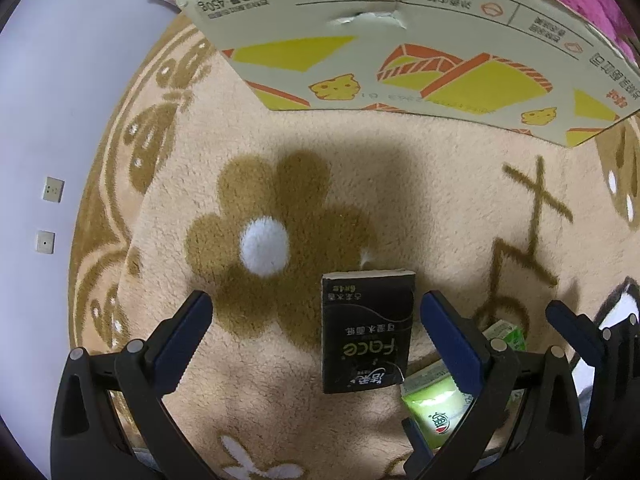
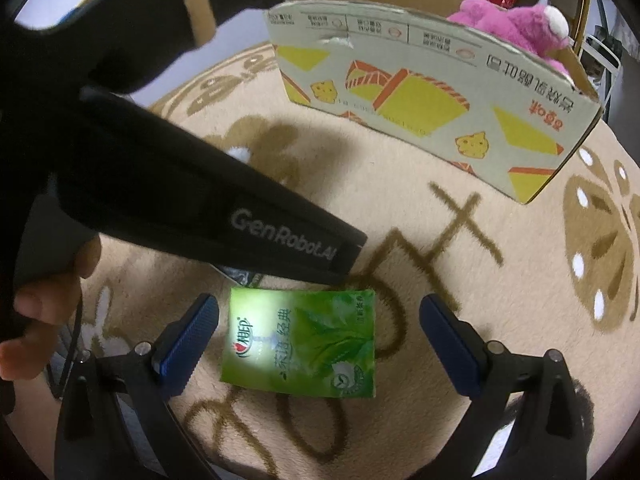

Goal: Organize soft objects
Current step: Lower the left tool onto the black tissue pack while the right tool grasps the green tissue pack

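We hold our left gripper [image 1: 316, 332] wide open around the black tissue pack [image 1: 366, 332]; our right gripper [image 2: 320, 336], equally wide, frames the green tissue pack [image 2: 300, 344], gripping nothing.

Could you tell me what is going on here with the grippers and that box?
A person holds a gripper in each hand above a beige rug. The open left gripper straddles a black tissue pack; the open right gripper straddles a green tissue pack. Neither pack is gripped yet. A cardboard box behind them already holds a pink plush toy.
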### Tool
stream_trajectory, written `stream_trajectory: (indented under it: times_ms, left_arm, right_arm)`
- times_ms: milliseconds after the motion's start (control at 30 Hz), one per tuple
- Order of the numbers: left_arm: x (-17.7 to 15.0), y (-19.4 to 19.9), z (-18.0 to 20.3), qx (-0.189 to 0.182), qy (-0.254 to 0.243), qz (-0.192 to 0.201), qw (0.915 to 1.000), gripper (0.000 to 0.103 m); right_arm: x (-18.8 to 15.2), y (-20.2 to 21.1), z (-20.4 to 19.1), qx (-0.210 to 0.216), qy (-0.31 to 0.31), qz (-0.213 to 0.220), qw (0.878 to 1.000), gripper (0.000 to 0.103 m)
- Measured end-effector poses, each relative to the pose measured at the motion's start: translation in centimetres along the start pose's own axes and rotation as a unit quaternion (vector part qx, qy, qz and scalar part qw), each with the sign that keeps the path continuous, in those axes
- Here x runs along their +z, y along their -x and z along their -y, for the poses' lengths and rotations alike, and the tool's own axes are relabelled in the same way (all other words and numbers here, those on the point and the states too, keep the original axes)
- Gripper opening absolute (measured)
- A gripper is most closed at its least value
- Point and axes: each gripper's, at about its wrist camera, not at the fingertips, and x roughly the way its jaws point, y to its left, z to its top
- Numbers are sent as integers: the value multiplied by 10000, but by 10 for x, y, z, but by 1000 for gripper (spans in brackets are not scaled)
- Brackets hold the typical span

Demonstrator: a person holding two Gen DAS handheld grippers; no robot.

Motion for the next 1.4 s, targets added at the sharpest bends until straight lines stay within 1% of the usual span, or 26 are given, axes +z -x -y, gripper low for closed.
stream_trajectory:
  times_ms: [133,200,333,500,667,733,767,800,833,867,900,933,967,1000,1100,1200,1267,1400]
  left_arm:
    - [-2,2,4,-93,-35,2,10000,103]
    - [-2,2,7,-80,-48,1,10000,103]
    - [-2,0,9,-67,-59,-63,9999,103]
    - [-4,-6,15,74,-146,-155,9997,103]
    - [-6,-6,22,135,-192,-190,9995,102]
    - [-6,-6,21,152,-170,-222,9995,96]
    - [-6,-7,21,163,-160,-246,9994,91]
    - [-6,-9,21,133,-143,-278,9994,86]
    - [-7,-9,20,69,-119,-295,9995,84]
    - [-7,-10,19,-10,-108,-300,9995,75]
    - [-8,-10,19,-117,-99,-305,9994,63]
    - [-9,-9,19,-234,-87,-311,9992,58]
    - [-9,-8,20,-293,-81,-305,9991,49]
    - [-9,-7,20,-319,-79,-285,9991,45]
    - [-11,-4,18,-268,-29,-175,9995,45]
    - [-10,-5,17,-405,20,-195,9990,45]
    - [-10,-5,18,-353,-4,-183,9992,45]
    - [-8,5,12,-250,27,14,9997,45]
  right_arm:
    - [0,-6,0,-12,-37,-94,9999,103]
    - [9,-16,7,17,-63,-144,9999,103]
    - [11,-22,13,-12,-108,-212,9997,103]
    - [10,-25,25,-39,-293,-311,9991,103]
    - [14,-22,29,-28,-244,-247,9994,103]
    - [14,-22,28,28,-186,-242,9995,103]
    - [15,-23,28,62,-193,-266,9994,102]
    - [15,-24,28,79,-192,-297,9993,100]
    - [14,-27,28,73,-179,-344,9992,93]
    - [13,-31,28,50,-172,-416,9990,85]
    - [9,-35,27,81,-187,-470,9987,82]
    - [9,-37,28,71,-204,-511,9985,79]
    - [7,-40,28,29,-212,-495,9985,79]
    - [5,-41,28,37,-227,-473,9986,79]
    - [4,-41,34,-69,-311,-407,9987,78]
    - [4,-41,39,-155,-412,-315,9985,78]
    - [5,-39,42,-195,-439,-203,9986,78]
    - [6,-35,47,-231,-526,-85,9983,78]
